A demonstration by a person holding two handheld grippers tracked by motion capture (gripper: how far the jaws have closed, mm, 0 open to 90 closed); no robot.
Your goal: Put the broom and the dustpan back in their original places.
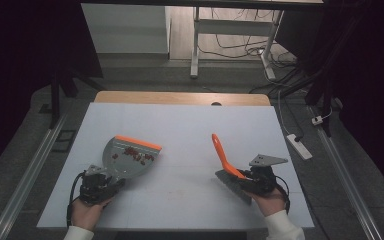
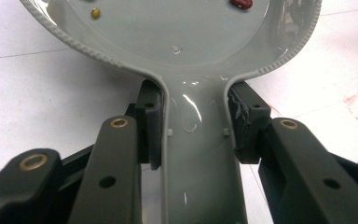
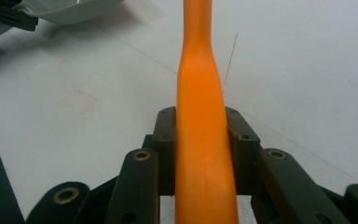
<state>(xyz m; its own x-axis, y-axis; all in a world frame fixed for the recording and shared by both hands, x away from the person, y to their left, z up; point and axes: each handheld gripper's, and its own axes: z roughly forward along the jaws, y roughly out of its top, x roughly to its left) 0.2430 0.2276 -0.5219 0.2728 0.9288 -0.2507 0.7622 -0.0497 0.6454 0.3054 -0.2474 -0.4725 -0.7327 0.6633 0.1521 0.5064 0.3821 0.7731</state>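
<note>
Roughly: white table [image 1: 180, 125] on grey floor, desk legs and cables behind, dark room. One grey dustpan [image 1: 130, 157] with orange lip, small red bits inside, left of centre, handle clamped in left gripper [image 1: 102, 180]. One orange-handled brush [image 1: 225, 160] right of centre, bristles on table, clamped in right gripper [image 1: 252, 177].

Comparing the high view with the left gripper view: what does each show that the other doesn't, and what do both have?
High view alone: the right gripper clamped on the orange brush handle, and the dustpan's orange lip. Left gripper view alone: the pads pressing the dustpan's neck, and one yellowish bean. Both: the grey dustpan, red beans, white table.
</note>
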